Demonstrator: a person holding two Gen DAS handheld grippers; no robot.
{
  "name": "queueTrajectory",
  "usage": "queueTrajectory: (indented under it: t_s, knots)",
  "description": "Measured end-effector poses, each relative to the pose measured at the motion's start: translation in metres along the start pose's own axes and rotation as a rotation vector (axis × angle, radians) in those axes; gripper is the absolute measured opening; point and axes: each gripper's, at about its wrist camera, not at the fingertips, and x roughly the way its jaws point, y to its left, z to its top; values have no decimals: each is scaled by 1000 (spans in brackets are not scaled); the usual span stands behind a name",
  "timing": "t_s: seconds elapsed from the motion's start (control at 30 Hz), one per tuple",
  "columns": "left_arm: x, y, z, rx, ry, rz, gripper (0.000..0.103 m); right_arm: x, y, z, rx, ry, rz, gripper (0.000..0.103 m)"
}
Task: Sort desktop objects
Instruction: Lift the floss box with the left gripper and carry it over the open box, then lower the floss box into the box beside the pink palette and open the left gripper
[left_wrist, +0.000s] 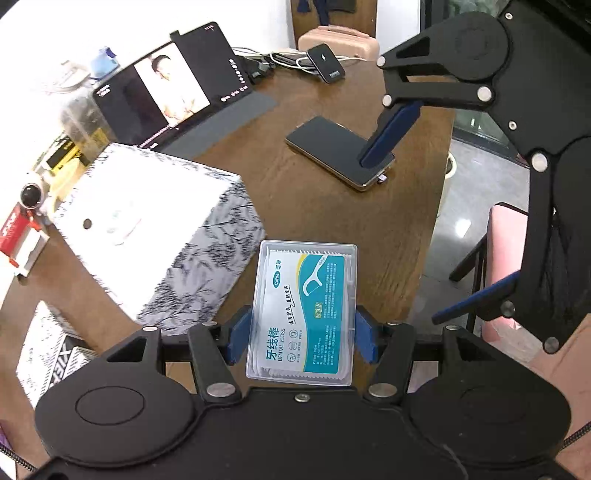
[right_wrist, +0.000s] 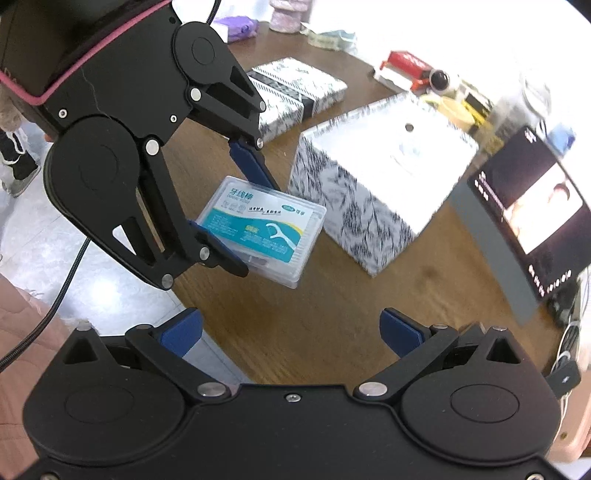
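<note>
A clear plastic dental floss box with a teal and white label is held above the brown wooden table. My left gripper is shut on its two long sides with its blue pads. In the right wrist view the same floss box hangs tilted in the left gripper, beside the table's edge. My right gripper stands open with nothing between its fingers. From the left wrist view, the right gripper hovers at the table's right side, one blue finger over a dark smartphone.
A tall white box with a black leaf pattern stands left of the floss box. Behind it a lit tablet leans upright. Flat patterned boxes lie farther off. A small black device and cables sit at the back. A pink chair is beyond the table's edge.
</note>
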Motion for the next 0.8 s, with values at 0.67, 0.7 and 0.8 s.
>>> queueTrajectory:
  t_s: [0.67, 0.7, 0.8]
  knots:
    - [-28, 60, 44, -48, -47, -10, 57, -11, -48, 52, 2, -47, 20, 103]
    - [-28, 65, 49, -45, -50, -11, 57, -10, -55, 54, 21, -42, 25, 103]
    - [-24, 83, 63, -31, -57, 6, 57, -5, -77, 62, 75, -31, 45, 103]
